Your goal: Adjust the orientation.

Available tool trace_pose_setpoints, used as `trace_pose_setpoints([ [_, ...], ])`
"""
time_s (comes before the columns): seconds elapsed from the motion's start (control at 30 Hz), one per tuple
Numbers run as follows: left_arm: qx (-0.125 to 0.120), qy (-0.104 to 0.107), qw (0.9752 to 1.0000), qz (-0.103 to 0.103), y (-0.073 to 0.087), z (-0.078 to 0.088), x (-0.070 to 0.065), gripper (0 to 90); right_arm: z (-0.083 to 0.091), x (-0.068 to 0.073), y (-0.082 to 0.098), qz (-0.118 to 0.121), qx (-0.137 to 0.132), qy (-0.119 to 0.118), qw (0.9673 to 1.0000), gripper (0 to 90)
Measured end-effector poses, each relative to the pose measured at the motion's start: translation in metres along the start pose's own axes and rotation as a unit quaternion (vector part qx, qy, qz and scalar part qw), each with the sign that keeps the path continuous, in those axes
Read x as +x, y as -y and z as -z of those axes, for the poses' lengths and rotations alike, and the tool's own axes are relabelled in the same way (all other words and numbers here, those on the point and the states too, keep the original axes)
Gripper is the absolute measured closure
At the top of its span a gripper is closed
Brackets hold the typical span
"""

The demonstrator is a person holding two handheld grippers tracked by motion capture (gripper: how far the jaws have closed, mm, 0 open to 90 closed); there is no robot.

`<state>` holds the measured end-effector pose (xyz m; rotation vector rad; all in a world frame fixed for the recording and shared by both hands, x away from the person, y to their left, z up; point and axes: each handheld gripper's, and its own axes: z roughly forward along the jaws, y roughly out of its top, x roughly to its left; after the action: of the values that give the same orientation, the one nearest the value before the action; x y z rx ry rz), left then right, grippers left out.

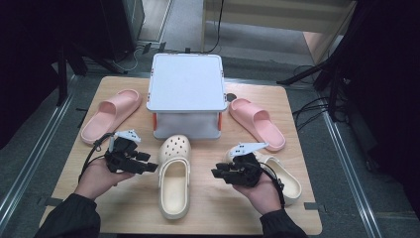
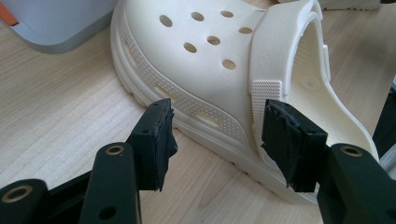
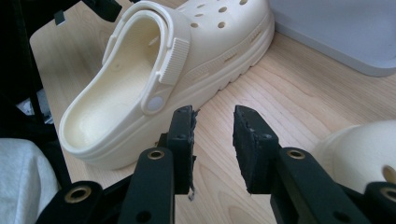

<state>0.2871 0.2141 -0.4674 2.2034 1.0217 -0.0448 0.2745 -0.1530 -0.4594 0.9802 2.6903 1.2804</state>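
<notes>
The cream clog [image 1: 174, 174] is lying at the table's [image 1: 133, 208] near centre, toe pointing far. The left gripper [image 1: 148, 167] is hovering just left of it and the right gripper [image 1: 216, 173] to its right, both released and holding nothing

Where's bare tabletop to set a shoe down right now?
Free: the near-left corner below the pink slide, and the near edge right of the cream clog. Crowded: around the white-lidded grey box, where both tongs, left and right, flank the clog.
</notes>
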Motion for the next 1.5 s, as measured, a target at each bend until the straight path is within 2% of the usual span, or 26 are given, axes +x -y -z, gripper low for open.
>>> trace_pose_setpoints([
  [0.1, 0.003, 0.001, 1.0000, -0.001, -0.001, 0.000, 0.002, 42.8, 0.006, 0.000, 0.002, 0.004, 0.004, 0.004, 1.0000, 68.6],
  [0.4, 0.006, 0.008, 0.9999, -0.010, -0.006, -0.004, 0.002, 42.5, 0.034, -0.008, 0.019, -0.009, 0.007, 0.027, 0.9996, 67.4],
  [0.67, 0.009, 0.012, 0.9998, -0.009, -0.010, -0.007, 0.004, 42.3, 0.054, -0.015, 0.031, -0.021, 0.005, 0.047, 0.9987, 68.0],
  [0.83, 0.011, 0.016, 0.9998, -0.011, -0.014, -0.008, 0.006, 42.3, 0.077, -0.021, 0.045, -0.035, 0.001, 0.075, 0.9966, 67.0],
  [1.13, 0.011, 0.018, 0.9997, -0.010, -0.016, -0.009, 0.007, 42.3, 0.098, -0.028, 0.064, -0.052, -0.002, 0.100, 0.9936, 66.3],
  [1.33, 0.010, 0.017, 0.9998, -0.009, -0.016, -0.009, 0.007, 42.3, 0.099, -0.037, 0.069, -0.056, -0.002, 0.116, 0.9917, 59.4],
  [1.4, 0.011, 0.017, 0.9998, -0.009, -0.015, -0.009, 0.007, 42.3, 0.089, -0.046, 0.072, -0.060, 0.023, 0.109, 0.9919, 58.3],
  [1.5, 0.011, 0.018, 0.9997, -0.009, -0.015, -0.010, 0.007, 42.2, 0.083, -0.051, 0.073, -0.059, 0.034, 0.103, 0.9924, 60.0],
])
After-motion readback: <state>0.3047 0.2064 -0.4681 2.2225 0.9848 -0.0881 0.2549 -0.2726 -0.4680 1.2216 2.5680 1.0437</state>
